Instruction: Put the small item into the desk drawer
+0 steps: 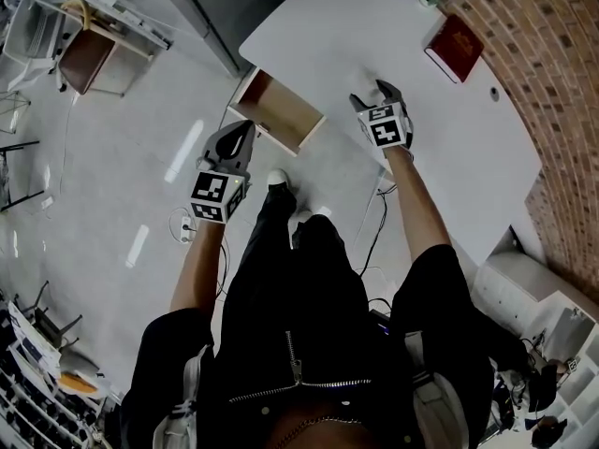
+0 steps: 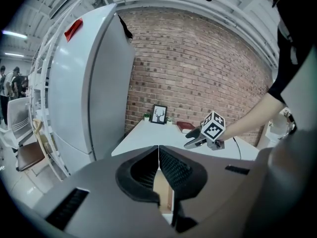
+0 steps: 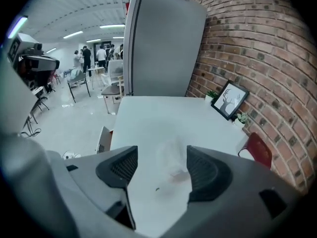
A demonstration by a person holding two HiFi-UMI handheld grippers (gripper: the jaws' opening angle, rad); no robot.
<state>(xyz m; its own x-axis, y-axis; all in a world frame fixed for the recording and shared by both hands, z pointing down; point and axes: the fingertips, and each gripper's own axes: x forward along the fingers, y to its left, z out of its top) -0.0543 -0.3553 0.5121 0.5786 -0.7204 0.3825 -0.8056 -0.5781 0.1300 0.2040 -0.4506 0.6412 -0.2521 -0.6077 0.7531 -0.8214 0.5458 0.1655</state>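
Note:
A small clear packet with a reddish bit lies on the white desk, in the right gripper view. My right gripper hangs just over it, open, with the packet in the gap and neither pad touching it. From the head view that gripper is over the desk's near left part; I cannot make out the packet there. The open wooden drawer sticks out from the desk's left edge. Just outside it, my left gripper is shut and empty, and its own view shows the drawer below the closed jaws.
A red book and a framed deer picture sit at the desk's far side against the brick wall. A tall white cabinet stands past the desk's left end. A power strip with cables lies on the floor.

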